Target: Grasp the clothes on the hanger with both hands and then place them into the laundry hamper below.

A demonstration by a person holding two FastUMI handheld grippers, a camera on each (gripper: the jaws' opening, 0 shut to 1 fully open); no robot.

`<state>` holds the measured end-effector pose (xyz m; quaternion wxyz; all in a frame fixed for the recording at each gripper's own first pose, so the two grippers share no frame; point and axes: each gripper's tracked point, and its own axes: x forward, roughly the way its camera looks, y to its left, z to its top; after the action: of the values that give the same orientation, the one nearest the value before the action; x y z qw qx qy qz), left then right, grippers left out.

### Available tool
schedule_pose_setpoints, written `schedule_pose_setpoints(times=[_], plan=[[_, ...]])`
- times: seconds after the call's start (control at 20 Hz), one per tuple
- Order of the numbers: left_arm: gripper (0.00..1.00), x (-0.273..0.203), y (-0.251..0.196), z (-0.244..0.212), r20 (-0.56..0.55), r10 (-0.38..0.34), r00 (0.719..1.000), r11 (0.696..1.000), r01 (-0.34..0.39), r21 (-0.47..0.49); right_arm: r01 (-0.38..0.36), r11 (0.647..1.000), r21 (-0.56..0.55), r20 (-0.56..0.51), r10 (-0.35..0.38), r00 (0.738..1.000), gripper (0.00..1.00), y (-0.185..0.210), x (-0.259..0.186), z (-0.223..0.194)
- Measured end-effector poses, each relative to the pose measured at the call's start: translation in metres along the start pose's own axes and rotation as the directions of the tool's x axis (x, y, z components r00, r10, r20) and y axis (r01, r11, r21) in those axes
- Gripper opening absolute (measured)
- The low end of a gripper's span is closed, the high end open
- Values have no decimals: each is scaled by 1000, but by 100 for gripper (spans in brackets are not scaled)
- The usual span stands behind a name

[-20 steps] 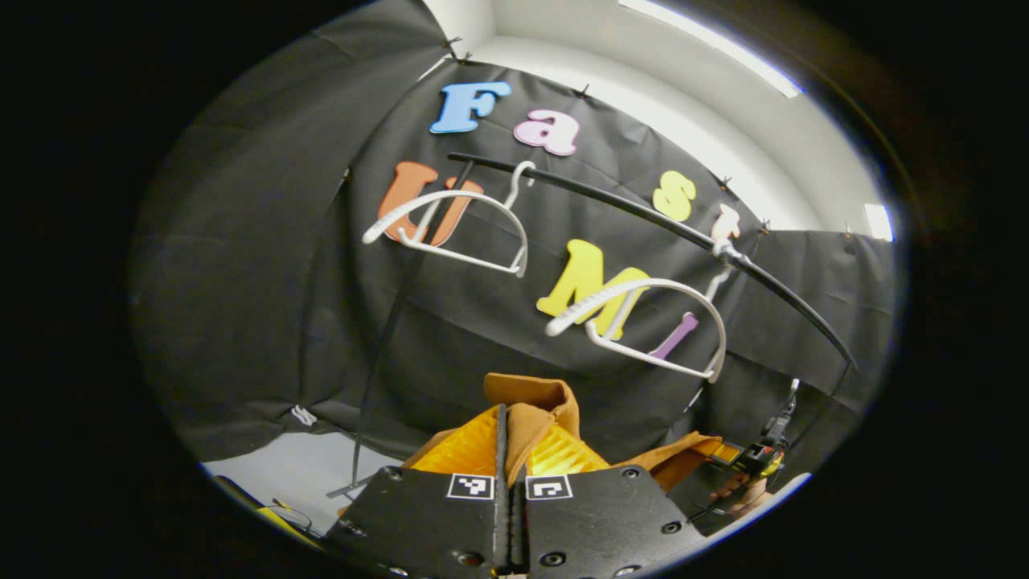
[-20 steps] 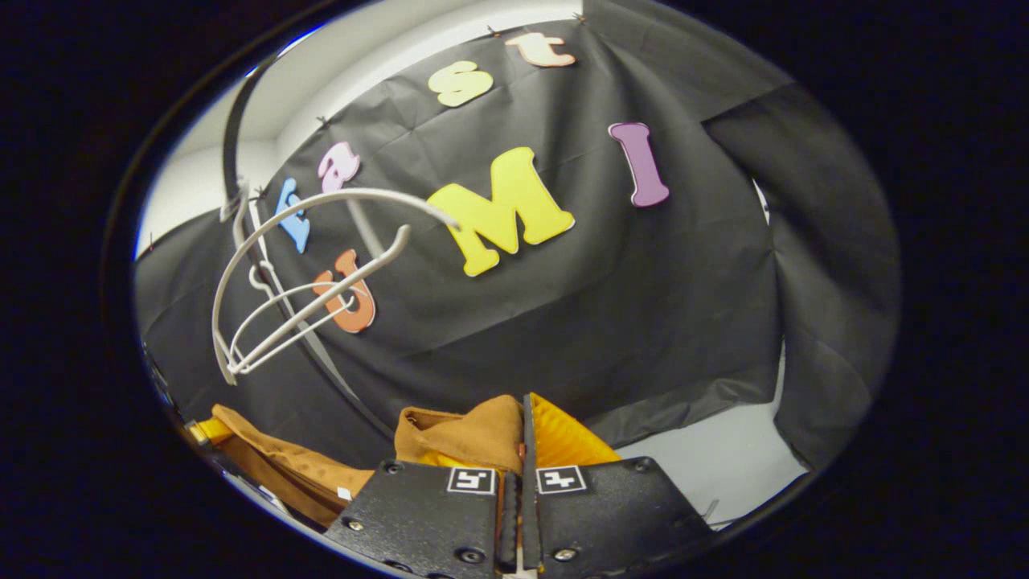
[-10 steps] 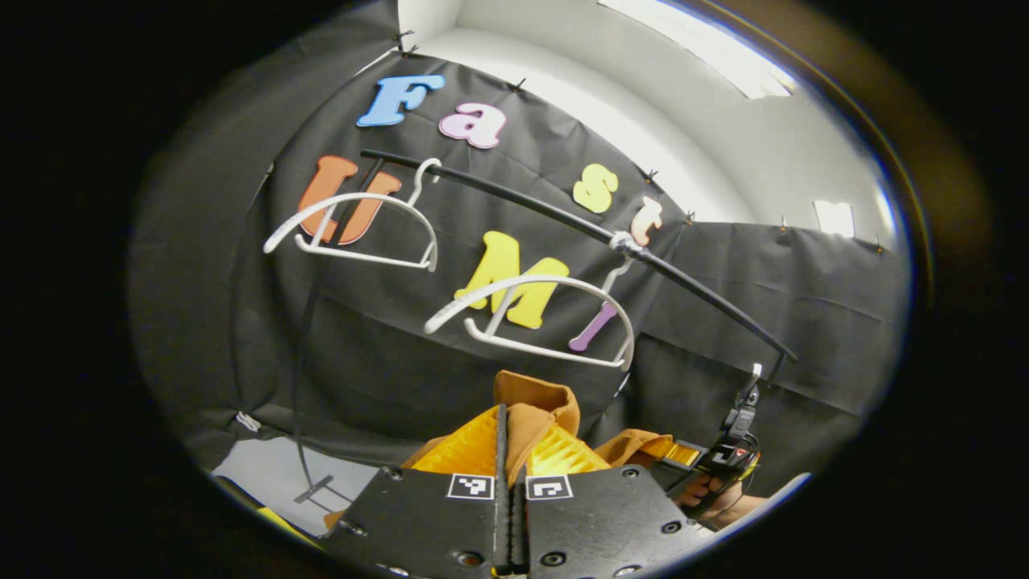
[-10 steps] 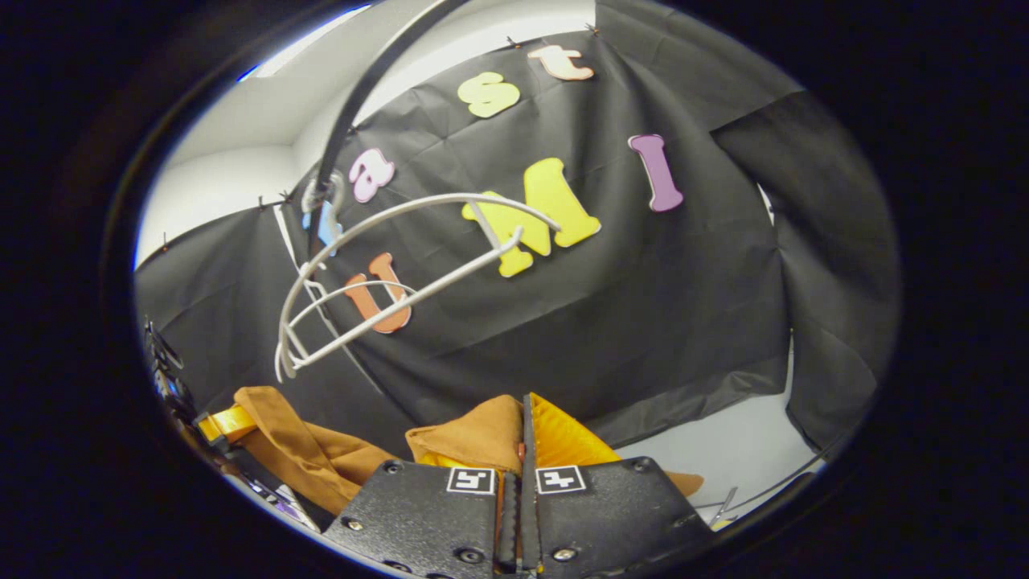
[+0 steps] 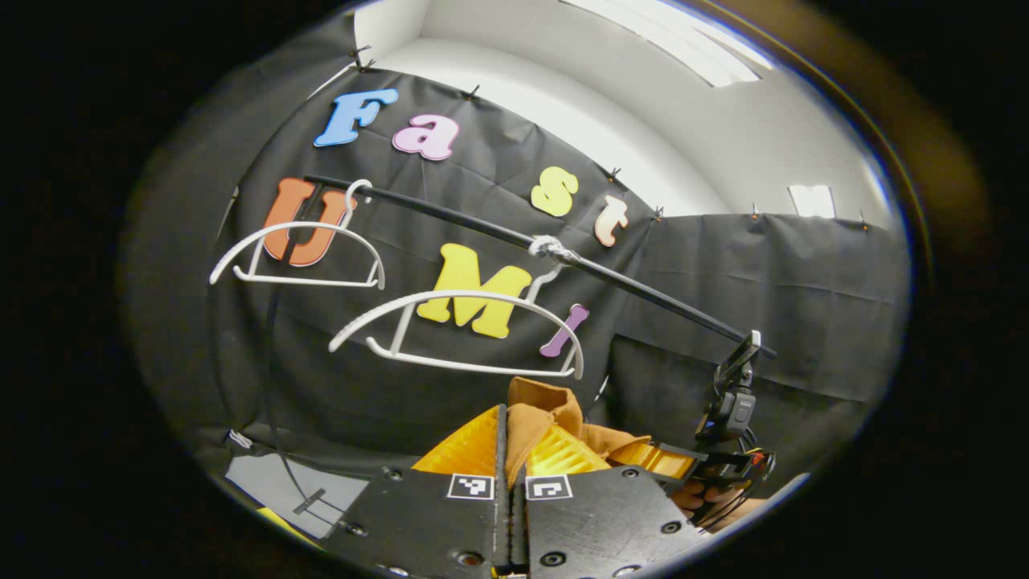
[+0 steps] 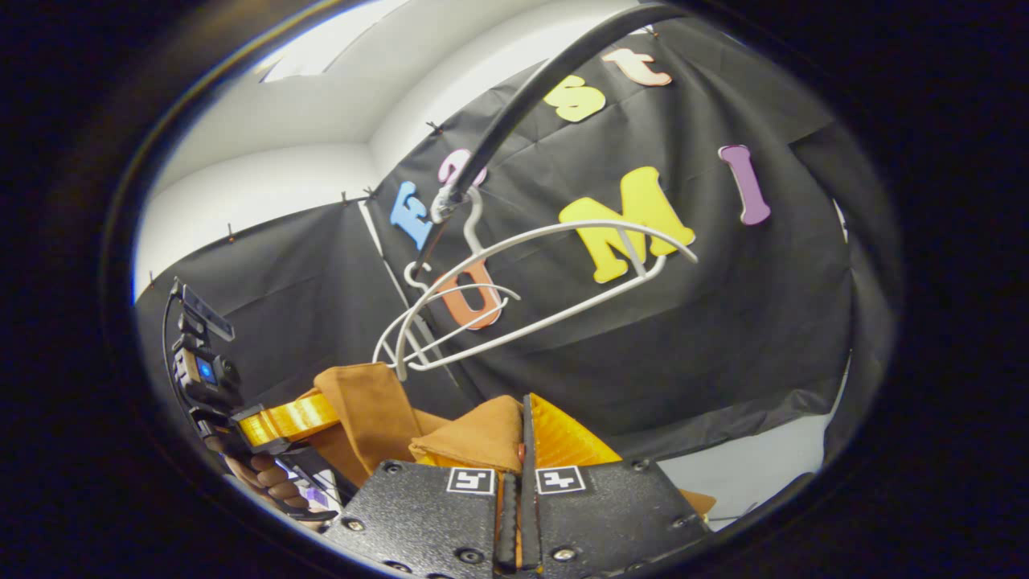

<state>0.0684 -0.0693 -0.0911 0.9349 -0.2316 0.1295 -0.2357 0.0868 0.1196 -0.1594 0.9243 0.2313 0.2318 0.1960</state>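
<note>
A brown garment (image 5: 540, 404) is pinched between the fingers of my left gripper (image 5: 512, 428), which is shut on it at the bottom of the left gripper view. The cloth runs right to my right gripper (image 5: 661, 460), held by a hand (image 5: 707, 498). In the right gripper view my right gripper (image 6: 524, 424) is shut on a bunched fold of the same brown garment (image 6: 474, 438). The cloth stretches left to my left gripper (image 6: 285, 418). Two bare white hangers (image 5: 462, 330) (image 5: 297, 253) hang on the black rail (image 5: 482, 229) above the garment.
The white hangers (image 6: 530, 281) hang close above and behind the cloth, under the curved black rail (image 6: 514, 104). Black cloth walls stand all around. A strip of pale floor (image 6: 723, 474) lies at the lower right, and the rail's stand foot (image 5: 309, 500) at the lower left.
Both grippers stay shut on the brown garment and have drawn closer together. The hangers have slid left in the left gripper view and right in the right gripper view.
</note>
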Motion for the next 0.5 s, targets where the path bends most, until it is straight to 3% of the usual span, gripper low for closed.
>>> schedule_pose_setpoints(times=[0.1, 0.15, 0.45, 0.5], plan=[[1, 5, -7, -4, -3, 3, 1000, 1000, -3, 19, -21, 1000, 6, -14, 21, 1000, 6, 0, -1, -2], [5, 7, -8, -10, -15, 8, 1000, 1000, -8, 24, -22, 1000, -5, -27, 22, 999, 5, -5, 0, -7], [6, 18, 25, -89, -176, 119, 977, 993, -119, 11, 81, 996, 22, -186, -76, 980, 6, -69, 15, -78], [1, 19, 30, -102, -206, 138, 969, 990, -139, 8, 98, 995, 17, -213, -92, 973, 6, -77, 16, -92]])
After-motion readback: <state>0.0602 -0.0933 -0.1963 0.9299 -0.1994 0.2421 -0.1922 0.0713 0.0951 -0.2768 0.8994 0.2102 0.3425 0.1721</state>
